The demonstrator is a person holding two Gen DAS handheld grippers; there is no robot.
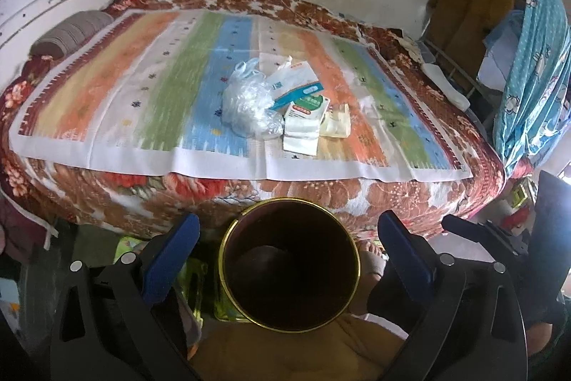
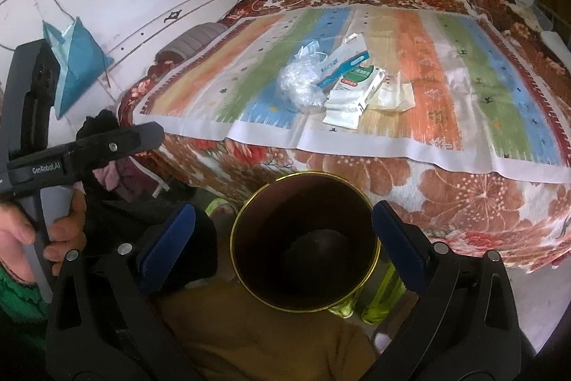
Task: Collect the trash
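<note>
A heap of trash lies in the middle of the striped cloth (image 1: 107,102) on the bed: a crumpled clear plastic bag (image 1: 246,102) (image 2: 301,84), a white and blue packet (image 1: 296,83) (image 2: 344,63), a green and white box (image 1: 307,113) (image 2: 357,86) and a yellowish wrapper (image 1: 337,125) (image 2: 394,95). A dark round bin with a gold rim (image 1: 223,259) (image 2: 234,238) stands at the bed's near side, against brown trousers. My left gripper (image 1: 288,252) hangs open over the bin. My right gripper (image 2: 285,245) is open over it too. Neither holds anything.
A floral blanket (image 1: 357,199) covers the bed, with a grey pillow (image 1: 71,31) at its far left. Blue patterned fabric (image 1: 528,59) hangs at the right. A blue paper bag (image 2: 75,59) hangs on the wall. Green bottles (image 2: 382,299) stand on the floor beside the bin.
</note>
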